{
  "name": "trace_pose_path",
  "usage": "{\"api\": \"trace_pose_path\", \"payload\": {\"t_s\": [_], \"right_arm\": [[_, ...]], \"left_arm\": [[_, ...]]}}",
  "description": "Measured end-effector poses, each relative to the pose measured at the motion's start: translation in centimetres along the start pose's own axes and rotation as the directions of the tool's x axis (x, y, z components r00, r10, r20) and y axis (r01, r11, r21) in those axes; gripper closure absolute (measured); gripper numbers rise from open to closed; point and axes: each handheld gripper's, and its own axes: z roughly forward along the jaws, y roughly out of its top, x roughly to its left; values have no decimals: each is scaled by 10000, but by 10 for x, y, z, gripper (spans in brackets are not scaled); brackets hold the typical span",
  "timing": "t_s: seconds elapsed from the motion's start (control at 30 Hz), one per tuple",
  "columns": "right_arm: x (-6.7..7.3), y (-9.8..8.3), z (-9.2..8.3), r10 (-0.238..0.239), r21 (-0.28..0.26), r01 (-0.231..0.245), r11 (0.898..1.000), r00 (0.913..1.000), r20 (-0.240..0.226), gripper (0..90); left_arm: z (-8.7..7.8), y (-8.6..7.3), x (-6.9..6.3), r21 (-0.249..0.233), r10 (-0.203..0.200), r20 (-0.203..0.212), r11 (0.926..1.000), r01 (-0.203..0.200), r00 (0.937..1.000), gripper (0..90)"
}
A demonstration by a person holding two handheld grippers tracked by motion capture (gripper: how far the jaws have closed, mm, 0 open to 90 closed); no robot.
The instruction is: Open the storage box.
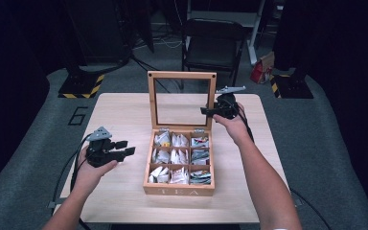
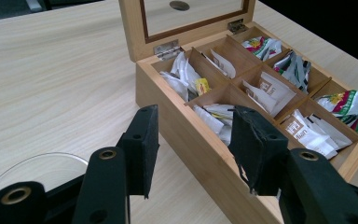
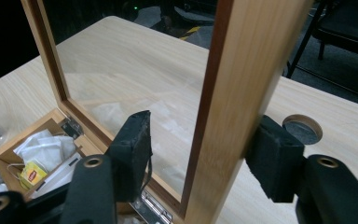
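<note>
Wooden tea box [image 1: 179, 188] sits mid-table [image 1: 124, 110], lid [image 1: 181, 75] raised upright at the far edge, a glass pane set in a wooden frame. Nine compartments inside, three by three, each holding tea bags [image 1: 178, 157] in paper sachets, mostly white, some green and red ones in the right-hand column. Right gripper [image 1: 210, 111] is up at the lid's right side rail, above the hinge. In the right gripper view the rail [image 3: 235, 93] stands between the two jaws: the right pad [image 3: 272, 156] is against or just off the outer edge of the wood, while the left pad [image 3: 131, 154] stands clear of the rail, in front of the glass. So jaws are about half open, straddling the frame and not clamped on it. Hinge [image 3: 154, 208] is visible below, at the foot of the rail. Left gripper [image 1: 122, 147] is held low over the table to the left of the box, apart from it, jaws pointing toward the box. In the left gripper view its jaws stand roughly half open with nothing between them, near wall of the box just beyond the pads [image 2: 142, 144]. A round cable hole [image 3: 302, 129] in the tabletop lies behind the lid
</note>
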Motion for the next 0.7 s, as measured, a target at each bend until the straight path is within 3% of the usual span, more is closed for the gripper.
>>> {"api": "trace_pose_path", "payload": {"t_s": [0.47,0.53,0.7], "right_arm": [[-1,5,-1,178,-76,-178,9998,9998,-60,492],[-4,5,-3,424,-65,-425,9991,9988,-251,531],[-3,6,-6,307,9,-307,9995,9994,-185,565]], "left_arm": [[0,-1,0,-41,-63,-47,10000,63,10000,517],[0,0,-1,33,-7,-1,10000,7,10000,517],[-1,3,-2,18,11,43,10000,-11,10000,517]]}}
